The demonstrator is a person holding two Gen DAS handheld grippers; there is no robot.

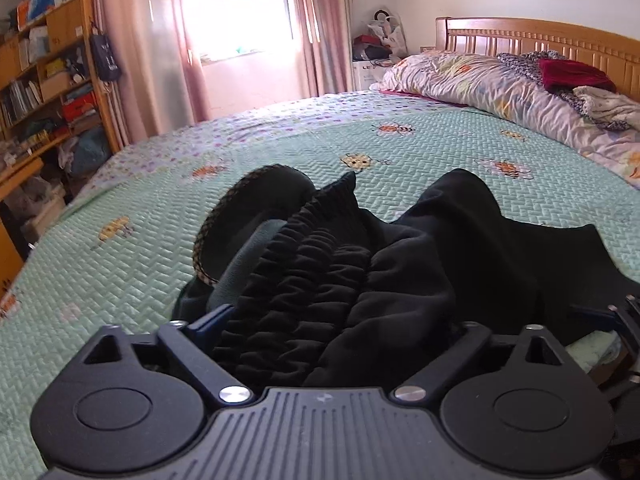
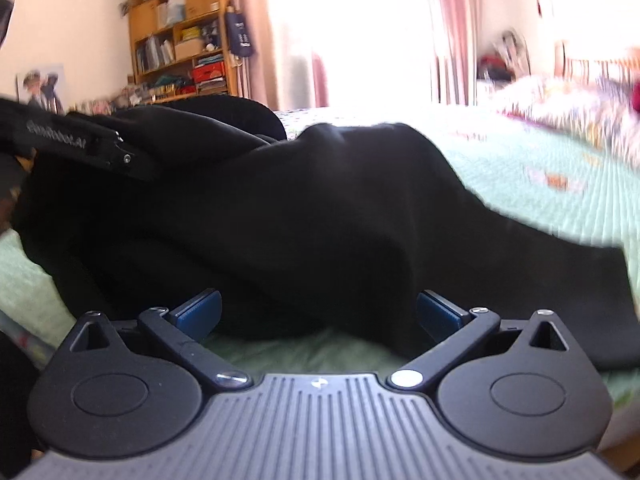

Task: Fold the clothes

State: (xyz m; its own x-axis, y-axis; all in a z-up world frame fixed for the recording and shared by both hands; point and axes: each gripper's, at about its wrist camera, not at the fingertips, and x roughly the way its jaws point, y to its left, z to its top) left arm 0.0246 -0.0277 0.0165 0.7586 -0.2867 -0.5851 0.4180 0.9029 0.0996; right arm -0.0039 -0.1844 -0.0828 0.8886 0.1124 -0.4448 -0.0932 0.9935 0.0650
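A: What carries everything?

B: A bed point(image 1: 280, 136) under a green quilted cover printed with bees. A wooden headboard point(image 1: 540, 38) stands at its far right end, and a flowered duvet point(image 1: 480, 80) is bunched along that end.

A: And the clothes?

B: One black garment point(image 1: 460, 248) lies crumpled on the cover near the bed's near edge. Its gathered elastic waistband point(image 1: 304, 276) points at the left camera. A dark collar or lining with braided trim point(image 1: 224, 216) curls up at the garment's left.

A: The left gripper point(image 1: 332, 320)?

B: Its jaws stand apart either side of the waistband, and the cloth fills the gap. One blue finger point(image 1: 212, 320) shows at the left; the other is buried in fabric. I cannot tell whether the pads press on it.

A: The right gripper point(image 2: 318, 312)?

B: Released. Its blue pads point(image 2: 200, 310) are spread wide at the garment's near edge, with a fold of black cloth lying between them and bare cover below. That view is blurred.
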